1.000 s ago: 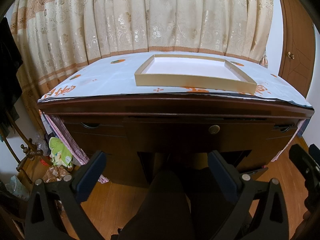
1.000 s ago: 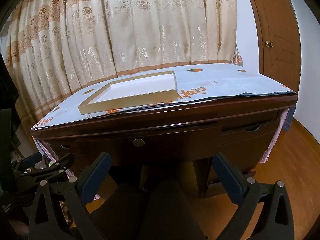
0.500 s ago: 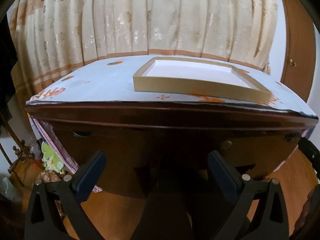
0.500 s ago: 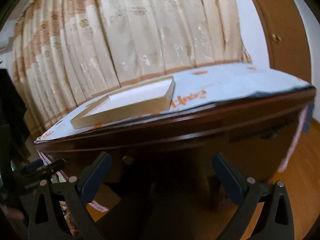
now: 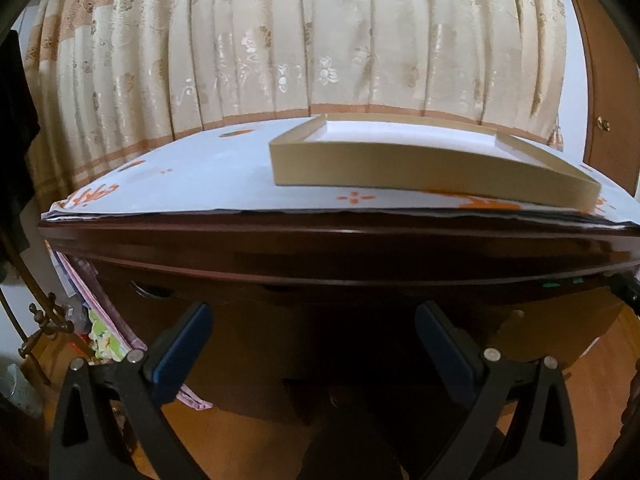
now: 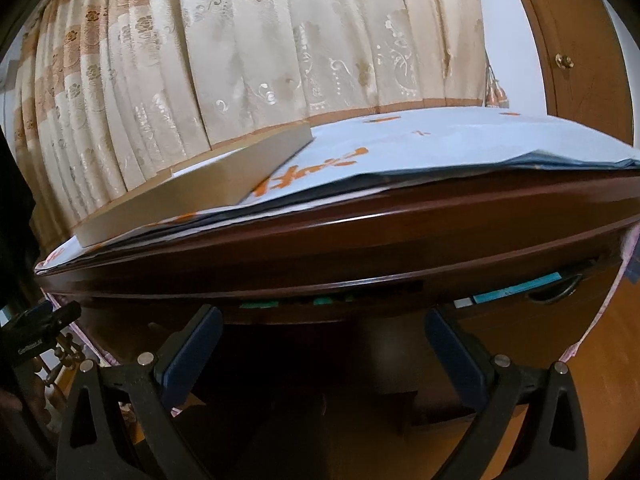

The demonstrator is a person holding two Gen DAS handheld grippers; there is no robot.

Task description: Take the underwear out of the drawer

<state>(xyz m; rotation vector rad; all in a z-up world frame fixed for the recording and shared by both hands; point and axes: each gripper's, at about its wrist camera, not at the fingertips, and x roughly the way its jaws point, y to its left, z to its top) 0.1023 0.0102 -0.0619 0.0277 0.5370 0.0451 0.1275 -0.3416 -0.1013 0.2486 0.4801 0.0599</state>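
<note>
A dark wooden desk fills both views, its front edge close ahead. My left gripper is open and empty, just below the desk's front, in front of the dark drawer area. My right gripper is open and empty, also just under the desk edge. Above the right gripper a narrow gap under the desktop shows teal and blue items. A drawer pull sits at the right, another at the left. No underwear is visible.
A shallow tan box with a white inside lies on the white, orange-printed cloth covering the desktop; it also shows in the right wrist view. Cream curtains hang behind. A wooden door stands at right. Clutter lies by the desk's left side.
Both grippers have moved forward and lower toward the desk's front; the desk edge now looms large, and the gap with teal items has come into view. Both stay open.
</note>
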